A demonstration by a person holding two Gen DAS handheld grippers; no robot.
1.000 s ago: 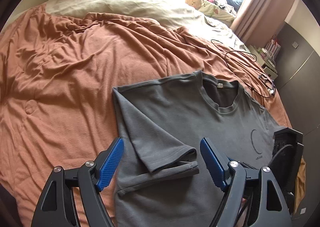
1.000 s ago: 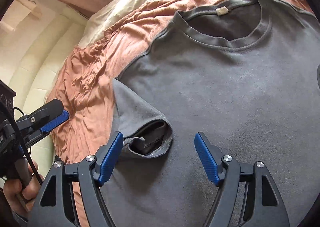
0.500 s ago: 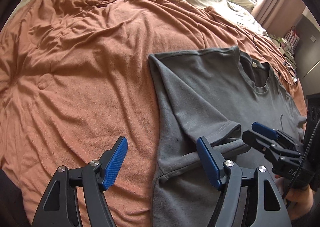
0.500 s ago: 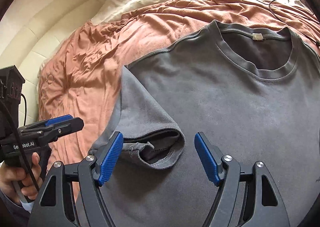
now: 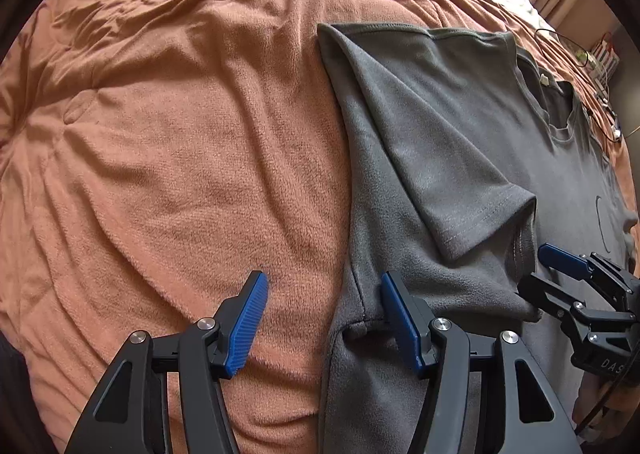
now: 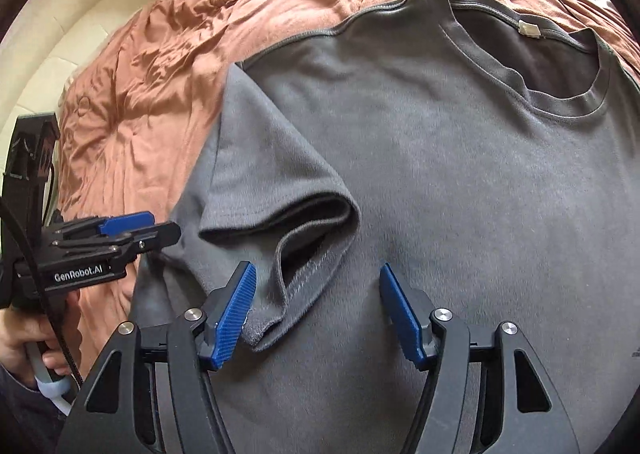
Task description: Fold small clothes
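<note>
Since a second ago we have dropped our left gripper from over the folded sleeve to the shirt's side edge, and our right gripper has slid in over the sleeve cuff. Both sets of jaws are closing but not yet gripping: the left pair straddles the side seam, with one pad on the grey cloth and the other over the bare blanket; the right pair has the cuff between its pads, one pad brushing the cuff's lower corner. The shirt lies face up on the blanket, neck away from us, its near sleeve already turned in. We judge the main risk to be on the left: pressed this low, the outer pad may catch the blanket along with the seam, so a lift would drag the bedding and skew the shirt. On the right, a grip on only one layer of the open cuff could unroll the sleeve fold.
</note>
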